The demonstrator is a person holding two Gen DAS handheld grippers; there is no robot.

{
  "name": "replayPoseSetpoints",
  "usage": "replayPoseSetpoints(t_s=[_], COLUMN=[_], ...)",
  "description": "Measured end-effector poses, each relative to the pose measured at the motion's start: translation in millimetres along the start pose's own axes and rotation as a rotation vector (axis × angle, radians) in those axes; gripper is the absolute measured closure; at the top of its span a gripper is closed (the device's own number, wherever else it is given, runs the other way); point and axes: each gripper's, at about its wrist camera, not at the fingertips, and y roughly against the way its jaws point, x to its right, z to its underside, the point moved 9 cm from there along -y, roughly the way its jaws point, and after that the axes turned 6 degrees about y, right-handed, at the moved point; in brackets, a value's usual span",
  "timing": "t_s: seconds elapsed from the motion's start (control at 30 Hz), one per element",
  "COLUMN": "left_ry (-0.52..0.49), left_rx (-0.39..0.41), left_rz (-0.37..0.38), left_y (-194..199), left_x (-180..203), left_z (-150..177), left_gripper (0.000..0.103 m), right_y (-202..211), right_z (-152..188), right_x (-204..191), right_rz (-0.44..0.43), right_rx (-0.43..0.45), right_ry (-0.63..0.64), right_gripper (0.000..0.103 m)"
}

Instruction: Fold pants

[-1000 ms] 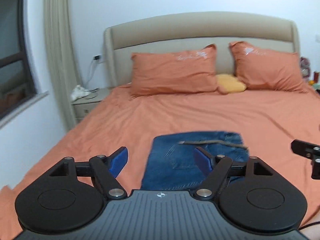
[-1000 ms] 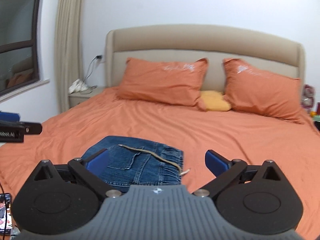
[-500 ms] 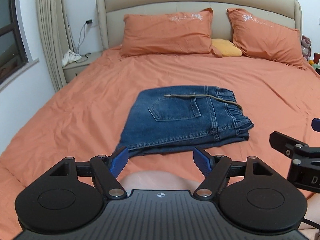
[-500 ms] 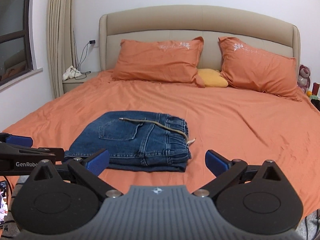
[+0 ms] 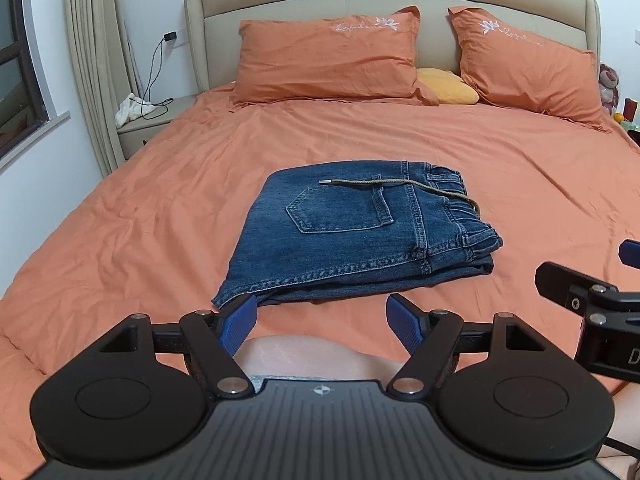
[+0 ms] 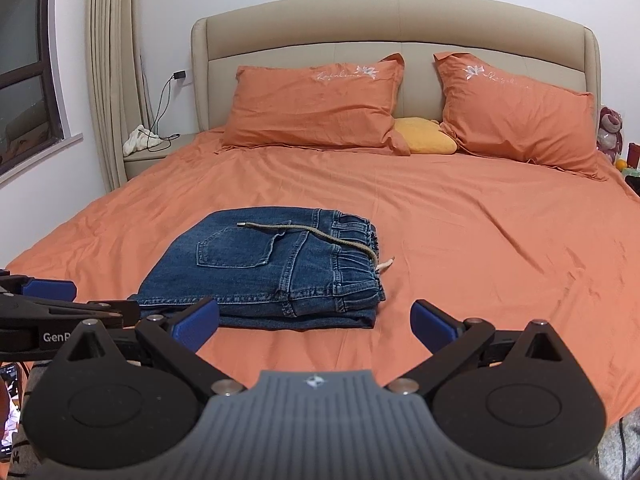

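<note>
Blue denim pants [image 5: 356, 232] lie folded into a compact stack on the orange bed sheet [image 5: 160, 216], back pocket up, with a tan drawstring [image 5: 384, 184] across the top. They also show in the right wrist view [image 6: 272, 272]. My left gripper [image 5: 322, 322] is open and empty, held back from the near edge of the pants. My right gripper [image 6: 316, 320] is open and empty, also short of the pants. Each gripper appears at the edge of the other's view.
Two orange pillows [image 6: 316, 108] and a small yellow cushion [image 6: 424, 136] lie against the beige headboard [image 6: 400, 20]. A nightstand [image 6: 148, 160] with a white cloth and a charger cable stands at the left, by a curtain and window.
Both grippers have pulled back and up from the pants, so the whole folded stack now shows. The pants have not moved. Both grippers stay open.
</note>
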Motion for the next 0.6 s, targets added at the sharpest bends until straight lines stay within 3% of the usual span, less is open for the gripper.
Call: replayPoseSetpoints(t_s=[0.6], left_ry=[-0.015], left_rx=[0.007], left_rz=[0.005], left_y=[2.7], left_x=[8.2], left_z=[0.2], left_gripper=[0.017], right_y=[4.8], right_z=[3.6], right_x=[9.8], right_rz=[0.0], right_rx=[0.002], right_ry=[-0.033], right_gripper=[0.006])
